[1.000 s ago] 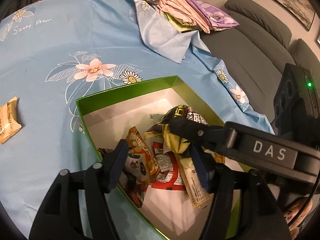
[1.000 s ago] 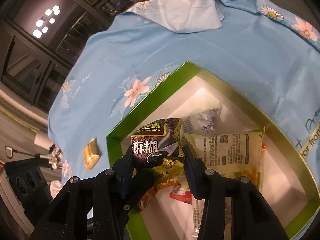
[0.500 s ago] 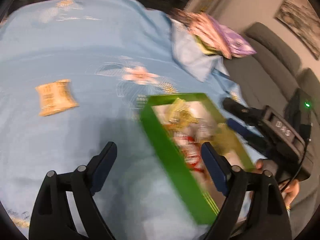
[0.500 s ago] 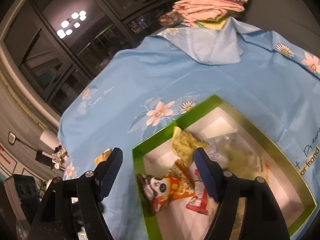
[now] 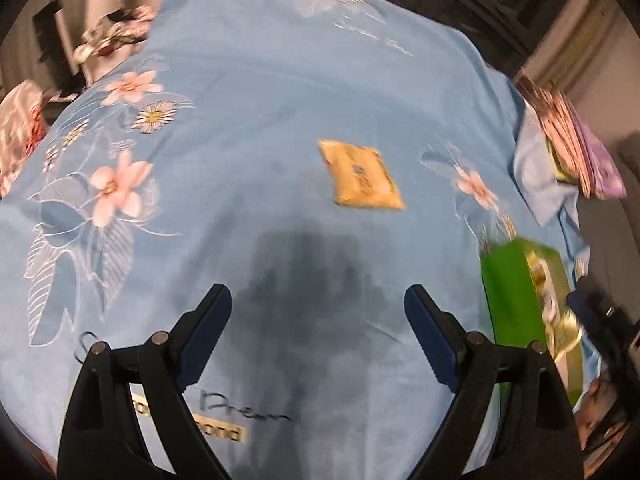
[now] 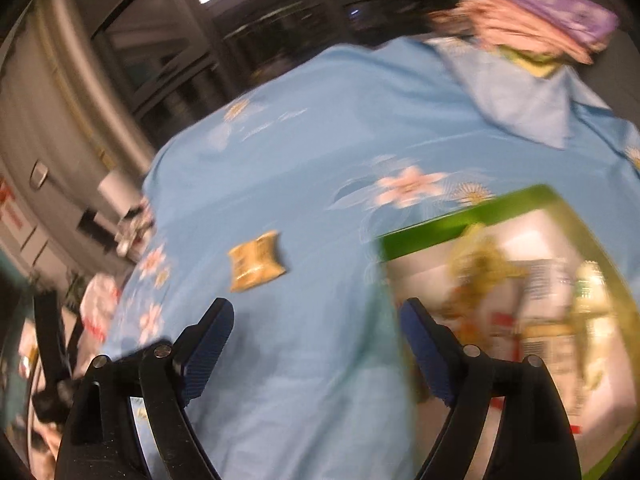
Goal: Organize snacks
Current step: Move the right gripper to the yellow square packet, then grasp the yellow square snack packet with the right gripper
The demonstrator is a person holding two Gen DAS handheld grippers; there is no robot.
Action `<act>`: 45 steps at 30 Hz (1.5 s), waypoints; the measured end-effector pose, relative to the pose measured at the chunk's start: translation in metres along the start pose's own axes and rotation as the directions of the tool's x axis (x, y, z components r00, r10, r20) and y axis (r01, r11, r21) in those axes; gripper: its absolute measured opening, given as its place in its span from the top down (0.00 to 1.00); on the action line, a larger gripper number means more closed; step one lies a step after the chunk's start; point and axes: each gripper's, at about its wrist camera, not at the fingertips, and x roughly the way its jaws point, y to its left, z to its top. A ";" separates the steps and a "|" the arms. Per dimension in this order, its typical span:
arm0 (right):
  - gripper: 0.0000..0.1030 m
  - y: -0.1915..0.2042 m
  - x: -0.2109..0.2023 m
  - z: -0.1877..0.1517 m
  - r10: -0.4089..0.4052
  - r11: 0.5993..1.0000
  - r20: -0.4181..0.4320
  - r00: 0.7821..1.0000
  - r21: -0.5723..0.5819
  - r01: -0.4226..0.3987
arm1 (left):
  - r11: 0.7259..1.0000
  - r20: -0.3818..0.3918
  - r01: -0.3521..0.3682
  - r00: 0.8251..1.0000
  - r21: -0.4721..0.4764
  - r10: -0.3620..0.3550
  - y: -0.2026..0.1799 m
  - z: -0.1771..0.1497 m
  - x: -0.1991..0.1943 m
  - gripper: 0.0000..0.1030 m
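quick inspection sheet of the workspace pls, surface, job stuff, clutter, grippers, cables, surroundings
surface: blue floral cloth spread flat, with printed lettering near the bottom edge of the left wrist view
job's things: one yellow snack packet lying loose on the cloth, apart from the box; green box with a white inside, several snack packets in it, blurred
clutter: stack of folded cloths at the far corner, pink and purple on top
grippers: left gripper open, nothing between its fingers; right gripper opening, nothing between its fingers
cables: nothing seen
surroundings: dark glass-fronted cabinets behind the table, with lights reflected in the glass
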 end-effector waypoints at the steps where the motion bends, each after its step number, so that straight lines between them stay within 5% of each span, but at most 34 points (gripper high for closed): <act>1: 0.17 0.008 0.009 0.001 0.004 1.000 -0.027 1.000 -0.014 -0.005 | 1.000 0.002 -0.005 1.000 -0.019 0.005 0.007 0.003 -0.002 0.14; 10: 0.17 0.080 0.143 0.025 -0.036 0.994 -0.286 0.958 -0.112 0.004 | 0.991 -0.005 -0.097 0.995 -0.092 0.097 0.038 0.013 -0.005 0.14; 19: 0.17 0.102 0.241 0.043 -0.167 0.980 -0.313 0.935 -0.157 0.122 | 0.992 -0.028 -0.073 0.997 -0.106 0.071 0.045 0.014 -0.003 0.14; 22: 0.27 0.097 0.255 0.041 -0.189 0.977 -0.335 0.923 -0.160 0.142 | 0.993 -0.035 -0.055 0.998 -0.106 0.052 0.045 0.015 -0.002 0.14; 24: 0.44 0.101 0.250 0.039 -0.212 0.965 -0.289 0.934 -0.214 0.153 | 0.993 -0.036 -0.057 0.998 -0.105 0.054 0.044 0.016 -0.001 0.14; 31: 0.45 0.088 0.207 0.029 -0.128 0.986 -0.315 0.940 -0.143 0.086 | 0.992 -0.073 0.023 0.997 -0.124 -0.032 0.044 0.014 0.006 0.14; 35: 0.45 0.082 0.153 0.010 -0.124 0.984 -0.296 0.947 -0.161 0.079 | 0.995 -0.066 0.009 0.998 -0.095 -0.016 0.036 0.012 0.008 0.14; 40: 0.45 0.067 0.104 -0.018 0.007 0.999 -0.359 0.933 -0.042 -0.024 | 0.996 -0.099 -0.002 0.995 -0.084 -0.007 0.028 0.008 0.017 0.14; 45: 0.45 0.070 0.083 -0.050 -0.038 0.997 -0.390 0.920 -0.073 0.010 | 0.999 -0.116 -0.009 0.993 -0.045 0.003 0.016 0.001 0.022 0.14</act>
